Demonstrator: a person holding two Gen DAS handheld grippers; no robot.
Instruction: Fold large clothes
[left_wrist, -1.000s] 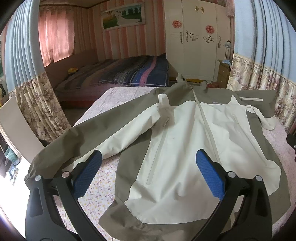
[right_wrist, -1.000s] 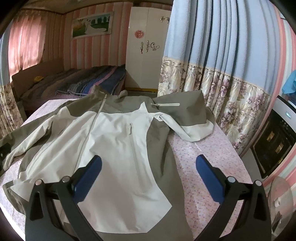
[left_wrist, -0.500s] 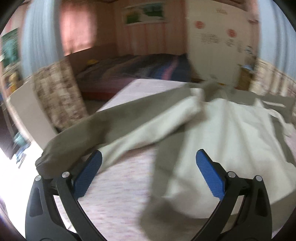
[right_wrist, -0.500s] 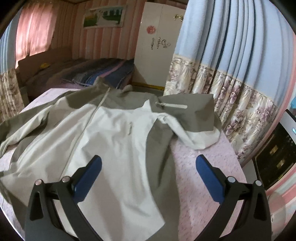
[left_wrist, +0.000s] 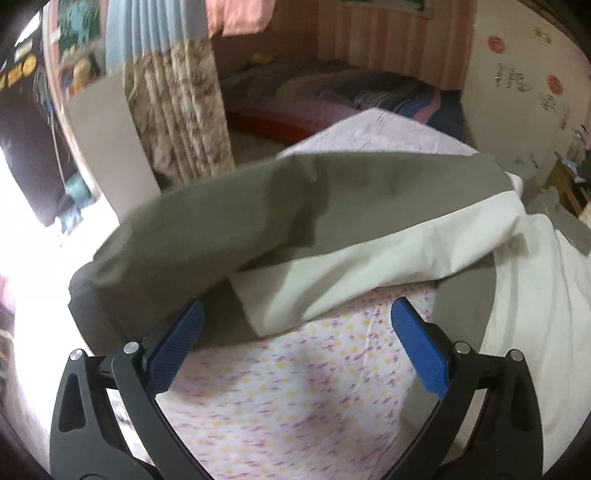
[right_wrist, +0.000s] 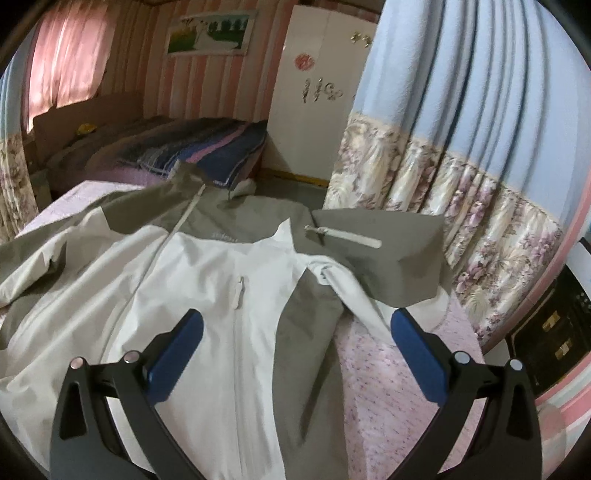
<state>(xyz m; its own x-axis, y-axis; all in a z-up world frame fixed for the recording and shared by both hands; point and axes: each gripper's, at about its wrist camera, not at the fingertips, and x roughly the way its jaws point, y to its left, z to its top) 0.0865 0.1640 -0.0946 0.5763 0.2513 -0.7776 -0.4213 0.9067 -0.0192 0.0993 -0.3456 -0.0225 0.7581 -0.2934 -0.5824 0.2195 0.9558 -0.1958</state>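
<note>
A large olive and cream jacket (right_wrist: 207, 280) lies front up on a table with a pink flowered cloth (right_wrist: 399, 398). Its zip runs toward the collar at the far end. One sleeve (left_wrist: 258, 229) stretches out toward the table's left edge and fills the left wrist view. My left gripper (left_wrist: 295, 336) is open just short of that sleeve, its blue pads on either side of the cream underside. The other sleeve (right_wrist: 391, 258) is folded back near the right edge. My right gripper (right_wrist: 295, 336) hangs open over the jacket's right side, holding nothing.
A bed (right_wrist: 177, 147) with a striped blanket stands beyond the table. A white wardrobe (right_wrist: 317, 96) is behind it. Blue and floral curtains (right_wrist: 461, 166) hang close on the right, another curtain (left_wrist: 177, 118) on the left. A dark appliance (right_wrist: 546, 332) sits low at the right.
My left gripper has swung left and down toward the outstretched sleeve, which now fills its view. My right gripper has moved forward over the jacket toward the folded sleeve. Both stayed open.
</note>
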